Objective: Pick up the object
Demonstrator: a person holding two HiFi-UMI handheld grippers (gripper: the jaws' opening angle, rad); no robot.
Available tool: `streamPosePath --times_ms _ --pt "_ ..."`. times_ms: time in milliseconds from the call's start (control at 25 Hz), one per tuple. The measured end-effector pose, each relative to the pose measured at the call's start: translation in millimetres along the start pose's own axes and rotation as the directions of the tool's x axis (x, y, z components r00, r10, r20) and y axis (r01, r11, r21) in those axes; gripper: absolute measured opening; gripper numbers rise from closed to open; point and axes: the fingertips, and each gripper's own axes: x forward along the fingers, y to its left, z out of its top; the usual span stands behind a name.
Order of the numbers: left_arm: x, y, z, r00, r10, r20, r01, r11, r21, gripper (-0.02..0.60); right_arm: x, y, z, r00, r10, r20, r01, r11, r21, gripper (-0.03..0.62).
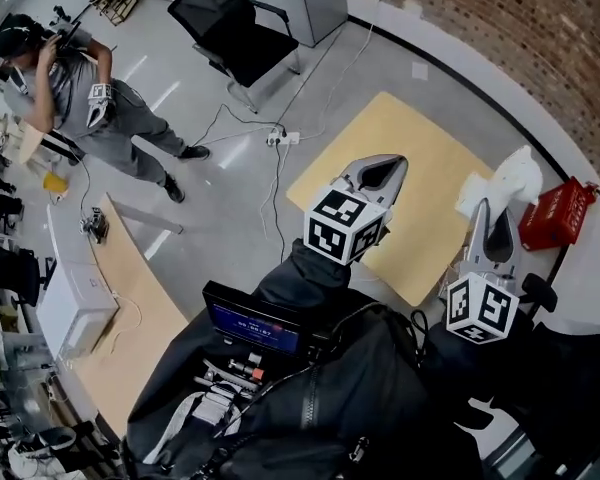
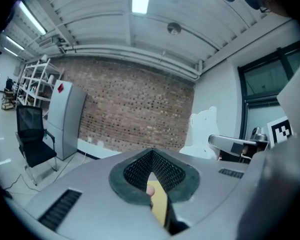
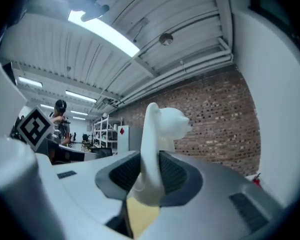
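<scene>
- While the right claw [image 3: 149, 178] is clamped on the lower part of a white bear-shaped figure [image 3: 165, 121], the left claw [image 2: 152, 153] is idle beside it, jaws together at the tips with nothing between them.
- In the right gripper view the figure stands upright out of the pads, head above them. A patch of the yellow surface [image 1: 420, 148] shows below, so the figure looks lifted clear rather than resting.
- From the head view, the figure sits at the right, over the surface's right edge. A red container [image 1: 558, 213] is just to its right.
- Judged from this, the pick itself appears made and the step in hand is holding or carrying the figure.
- The next move calls for even pressure on the narrow waist of the figure, keeping it upright, and staying off the red container when it moves.
- Farther left a black chair [image 1: 230, 23] stands on the floor, and a person [image 1: 80, 88] stands beyond it.
- A brick wall [image 1: 500, 38] closes the far right.
</scene>
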Motion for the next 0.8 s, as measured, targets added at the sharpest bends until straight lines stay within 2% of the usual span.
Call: streamPosePath --times_ms 240,520,800 --pt "3.2 -10.3 27.9 0.998 -0.014 0.066 0.01 0.998 0.06 0.0 -3.7 -1.9 22.9 0.996 0.036 0.086 -0.041 0.997 0.059 0.12" --pt "0.7 -24.6 47.9 0.994 -0.034 0.106 0.026 0.997 0.079 0.0 -12.1 -6.3 38.4 0.99 0.053 0.132 -0.063 0.995 0.079 0.121" --pt "1.1 -21.2 48.5 0.994 -0.027 0.11 0.019 0.998 0.067 0.0 -15.0 -5.0 42.5 0.988 0.06 0.144 -0.071 0.995 0.072 0.121"
